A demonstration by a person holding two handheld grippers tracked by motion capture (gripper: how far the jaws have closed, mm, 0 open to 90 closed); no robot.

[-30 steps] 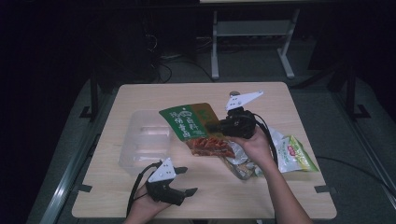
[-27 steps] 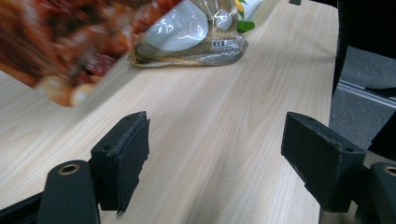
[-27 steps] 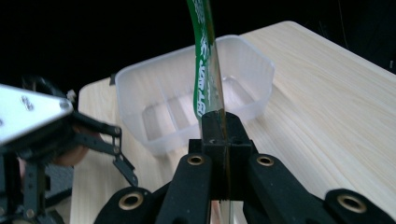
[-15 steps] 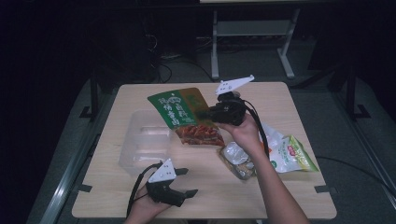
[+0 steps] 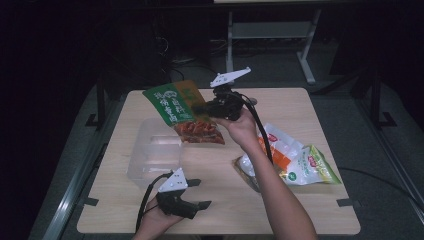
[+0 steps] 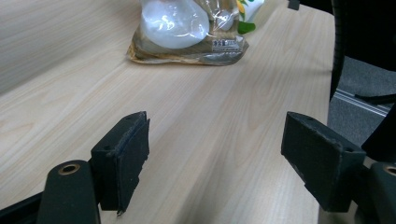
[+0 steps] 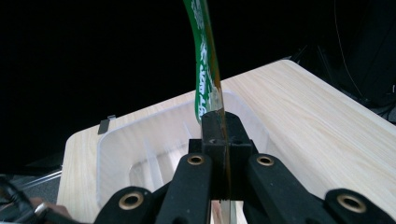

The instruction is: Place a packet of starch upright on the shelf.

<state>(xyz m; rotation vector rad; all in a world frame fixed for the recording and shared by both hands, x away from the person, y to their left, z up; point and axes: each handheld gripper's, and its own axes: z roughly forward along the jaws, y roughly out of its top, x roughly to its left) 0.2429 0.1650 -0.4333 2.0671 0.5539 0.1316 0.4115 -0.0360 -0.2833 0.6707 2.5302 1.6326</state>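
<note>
Your right hand-held gripper is clamped on the edge of the green snack bag, holding it in the air above the clear plastic tray on the counter. Your left hand-held gripper rests near the counter's front edge, jaws apart and holding nothing. Other packets lie to the right.

Looks like a lab or test room, not a home. Dark all around, with just one plain wooden table lit up, black cables on the floor behind, a white metal stand at the back, and metal rails alongside.
</note>
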